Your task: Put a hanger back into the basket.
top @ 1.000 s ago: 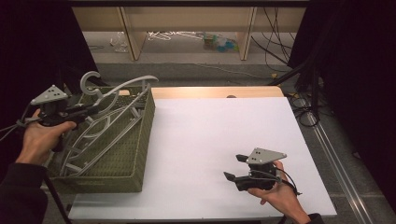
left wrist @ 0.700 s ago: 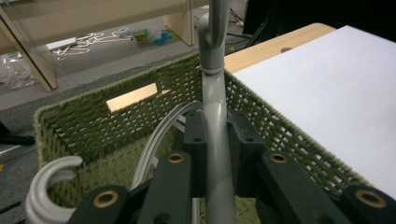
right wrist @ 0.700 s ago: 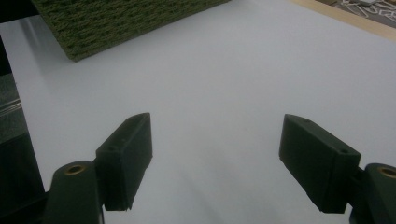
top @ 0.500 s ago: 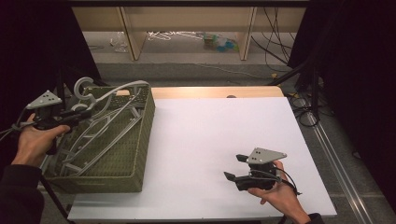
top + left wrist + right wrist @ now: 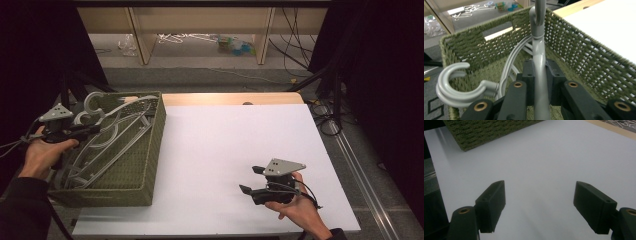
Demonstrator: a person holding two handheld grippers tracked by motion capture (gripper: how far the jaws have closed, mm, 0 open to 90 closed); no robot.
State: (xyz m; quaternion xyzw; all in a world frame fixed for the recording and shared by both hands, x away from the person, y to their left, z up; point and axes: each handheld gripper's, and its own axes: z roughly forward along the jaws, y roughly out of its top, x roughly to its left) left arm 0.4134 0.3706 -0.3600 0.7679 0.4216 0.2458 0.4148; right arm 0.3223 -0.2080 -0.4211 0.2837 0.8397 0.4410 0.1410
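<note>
The grey plastic clothes hanger [image 5: 539, 62] is pinched at its neck between the black jaws of the left gripper [image 5: 539, 75], and its hook rises over the far rim of the woven green basket [image 5: 584, 55]. In the high view that hanger [image 5: 127, 107] now lies lower than it did a second ago: then its hook stood well above the rim, now the hook [image 5: 92, 102] sits close to the basket's [image 5: 150, 165] far left corner, and the left gripper [image 5: 80, 131] has sunk with it. I read that as the hanger being lowered back among the others, though it could also be a re-grip before a lift; the angle here doesn't settle it.

Beside the held one, a second grey hook [image 5: 454, 85] curls out to the left, belonging to the stack of grey hangers [image 5: 105, 150] piled inside the basket. How many lie there is hard to count, since the arms overlap.

Out on the white table top [image 5: 235, 150], well apart from the basket, the right gripper [image 5: 252, 180] rests in the person's hand, unmoved from a second ago. Its jaws stand wide apart with nothing between them, just bare white surface [image 5: 539, 170] ahead and a corner of the basket [image 5: 486, 132] beyond. It looks ready to receive.
</note>
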